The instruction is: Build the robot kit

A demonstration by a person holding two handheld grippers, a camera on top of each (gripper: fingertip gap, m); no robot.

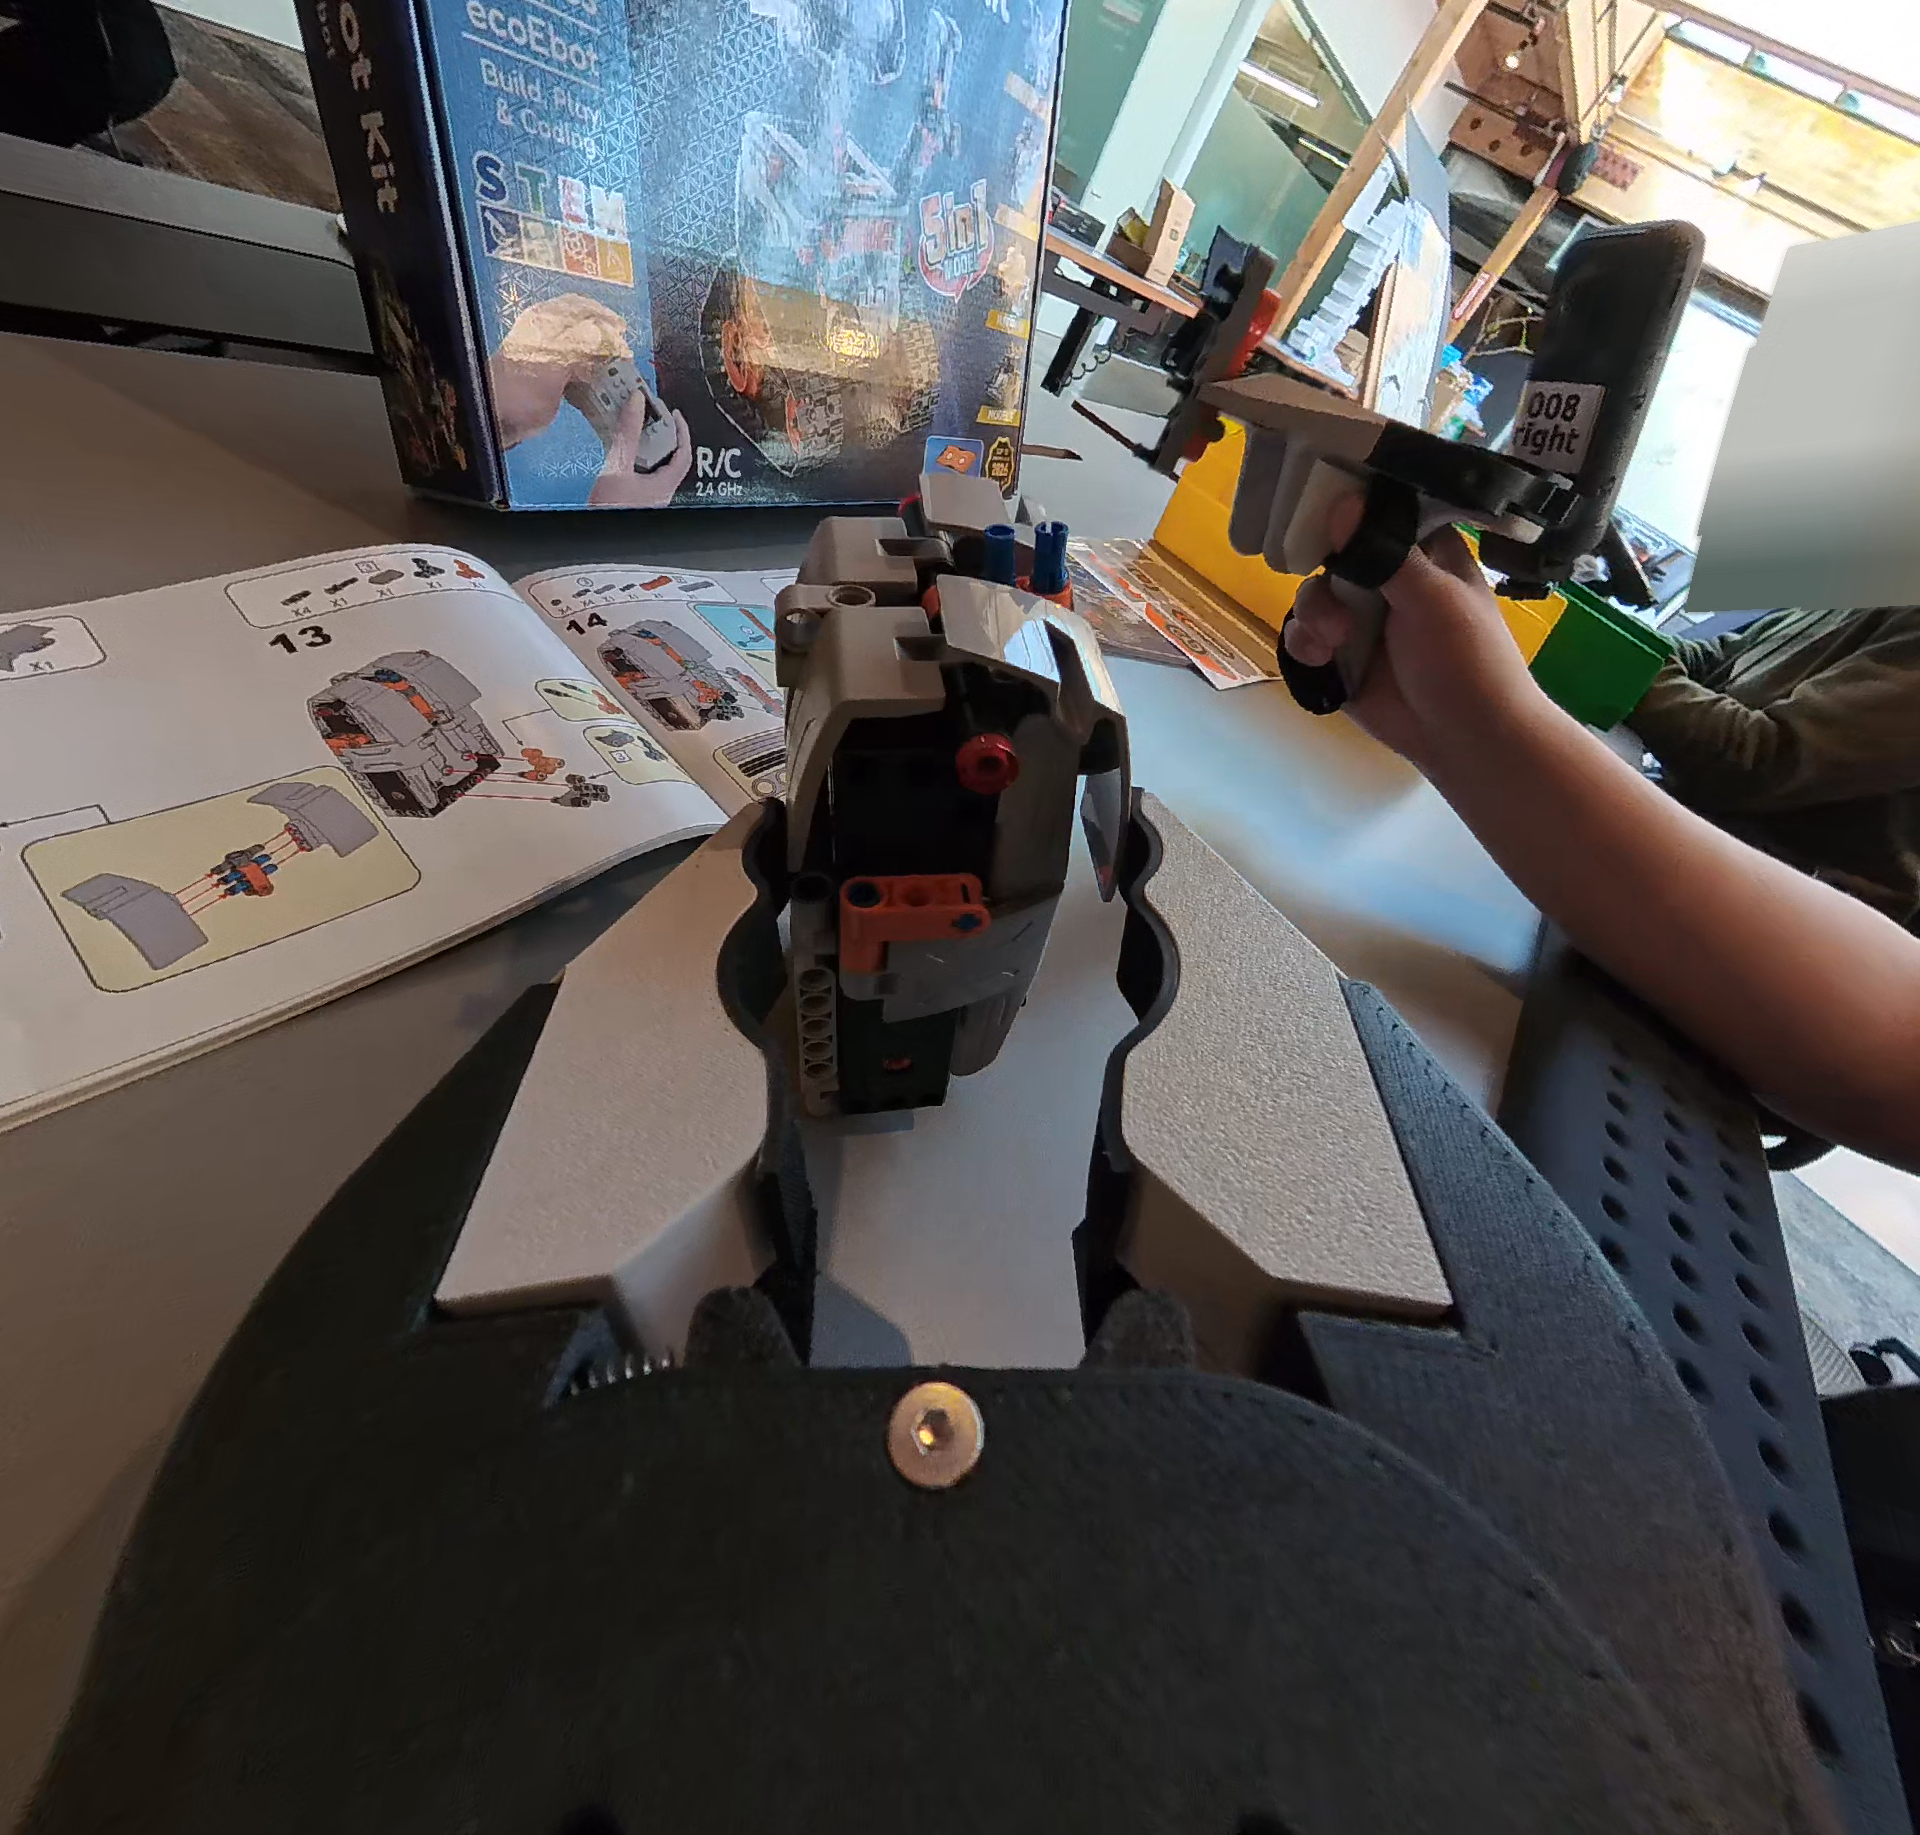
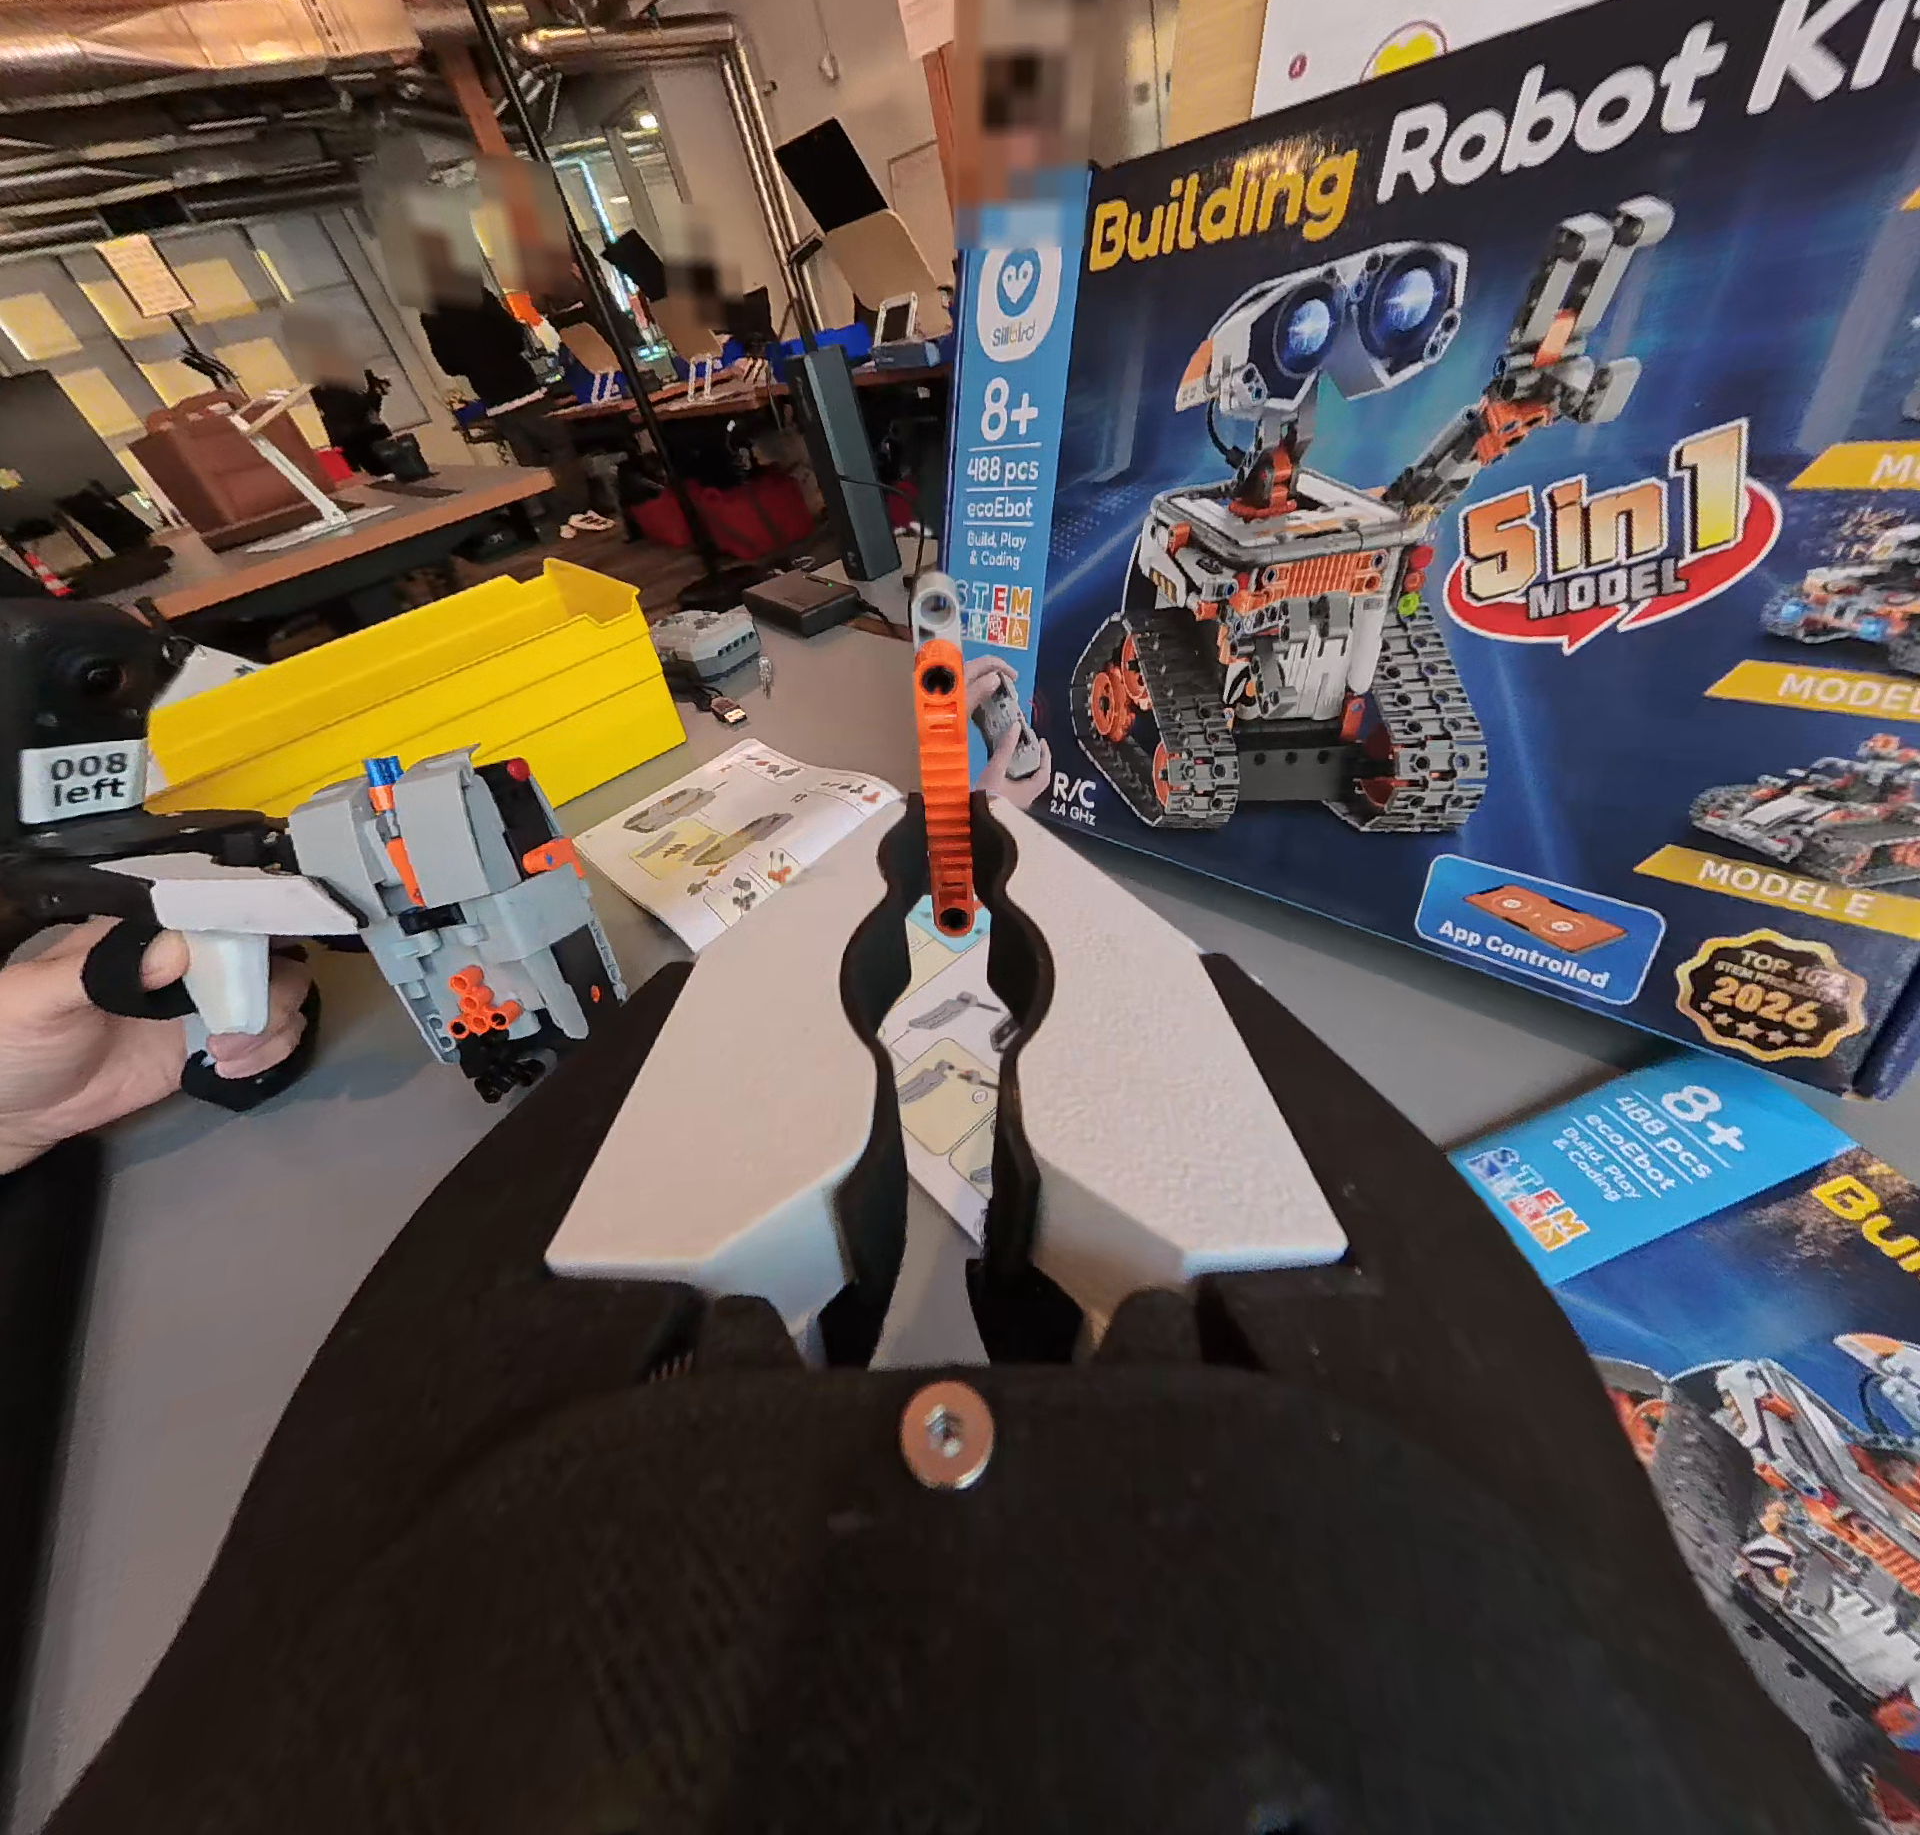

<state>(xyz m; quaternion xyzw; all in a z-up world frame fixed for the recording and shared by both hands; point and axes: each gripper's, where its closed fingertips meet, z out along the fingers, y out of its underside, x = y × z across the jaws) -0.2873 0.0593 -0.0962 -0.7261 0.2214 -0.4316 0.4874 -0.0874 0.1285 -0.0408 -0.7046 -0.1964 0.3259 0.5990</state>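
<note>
Left gripper point(image 1: 940, 912) clamped a grey brick-built model point(image 1: 935, 809) above the open manual point(image 1: 312, 777), right gripper point(image 2: 951, 881) pinched an orange toothed beam point(image 2: 943, 798) before the kit box point(image 2: 1455, 590)

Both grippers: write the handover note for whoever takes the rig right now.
Left gripper: jaws shut on the grey brick model, held above the table.
Right gripper: jaws shut on the orange toothed beam, upright, a grey piece at its top end; held apart from the model.
Nearby: open instruction booklet, blue kit box, yellow bin.
Done: model partly built.
Left: beam not yet on the model.
</note>
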